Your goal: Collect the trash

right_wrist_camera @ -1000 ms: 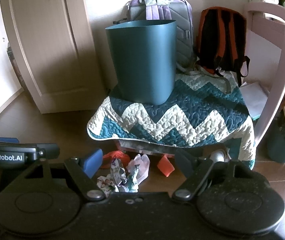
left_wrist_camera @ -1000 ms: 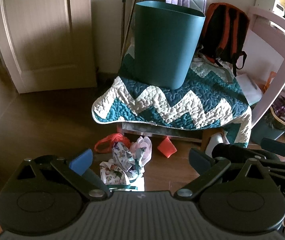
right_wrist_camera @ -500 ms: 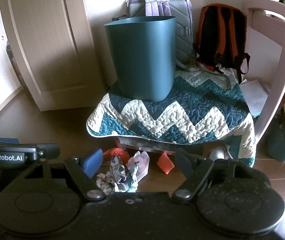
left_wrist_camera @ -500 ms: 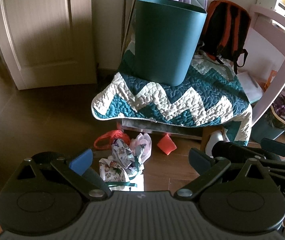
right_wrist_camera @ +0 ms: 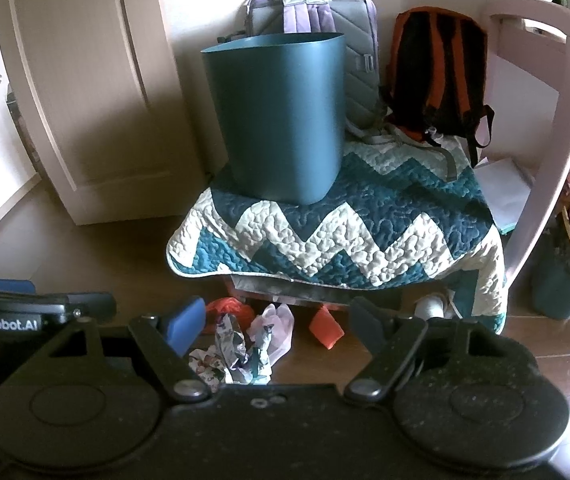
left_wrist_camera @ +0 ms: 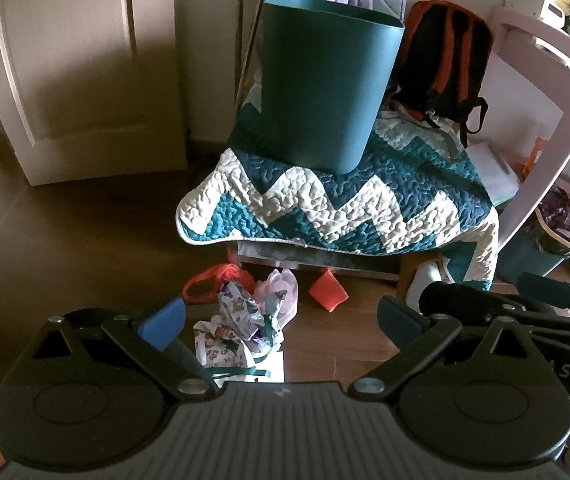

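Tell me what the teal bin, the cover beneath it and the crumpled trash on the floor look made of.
Teal bin: likely plastic, with smooth, matte, seamless walls. Quilt under it: stitched, padded fabric with a puffy zigzag pattern. Crumpled trash: apparently printed wrapping paper, sharply creased, with a thin translucent plastic bag behind it. Orange piece: material unclear.

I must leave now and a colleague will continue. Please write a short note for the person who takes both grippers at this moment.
Left gripper: open, holding nothing. Right gripper: open, holding nothing.
The teal bin stands upright on the zigzag quilt.
The trash lies on the floor in front of the quilt: crumpled printed paper, pale plastic bag, red-orange bag, small orange piece.
Done: nothing is gripped yet; the bin's inside is not visible.
Left: pick up each piece and drop it in the bin.
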Demonstrator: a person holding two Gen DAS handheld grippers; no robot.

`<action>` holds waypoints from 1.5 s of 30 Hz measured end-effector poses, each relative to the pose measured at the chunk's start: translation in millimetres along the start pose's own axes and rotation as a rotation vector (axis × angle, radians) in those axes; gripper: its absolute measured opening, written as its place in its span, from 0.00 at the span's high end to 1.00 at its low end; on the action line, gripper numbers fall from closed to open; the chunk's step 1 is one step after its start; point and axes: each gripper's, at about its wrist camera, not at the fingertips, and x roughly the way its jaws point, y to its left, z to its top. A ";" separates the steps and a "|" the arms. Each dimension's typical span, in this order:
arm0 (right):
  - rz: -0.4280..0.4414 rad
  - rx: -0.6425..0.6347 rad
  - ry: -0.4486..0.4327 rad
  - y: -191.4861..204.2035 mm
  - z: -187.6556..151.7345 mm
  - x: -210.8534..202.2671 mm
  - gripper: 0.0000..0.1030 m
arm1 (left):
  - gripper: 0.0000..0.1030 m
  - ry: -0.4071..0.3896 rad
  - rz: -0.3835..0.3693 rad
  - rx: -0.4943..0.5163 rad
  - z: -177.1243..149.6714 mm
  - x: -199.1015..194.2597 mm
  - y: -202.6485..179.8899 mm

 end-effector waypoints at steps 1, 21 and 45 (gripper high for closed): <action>-0.001 0.002 0.002 0.3 0.2 0.5 0.23 | 0.00 -0.001 -0.001 0.002 1.0 -0.1 -0.2; 0.011 0.004 0.009 0.0 0.9 6.4 0.23 | 0.00 0.021 -0.005 -0.004 2.4 7.9 6.3; 0.073 -0.119 0.164 -23.5 24.2 164.5 0.23 | 0.00 0.202 0.093 -0.099 55.2 170.5 77.9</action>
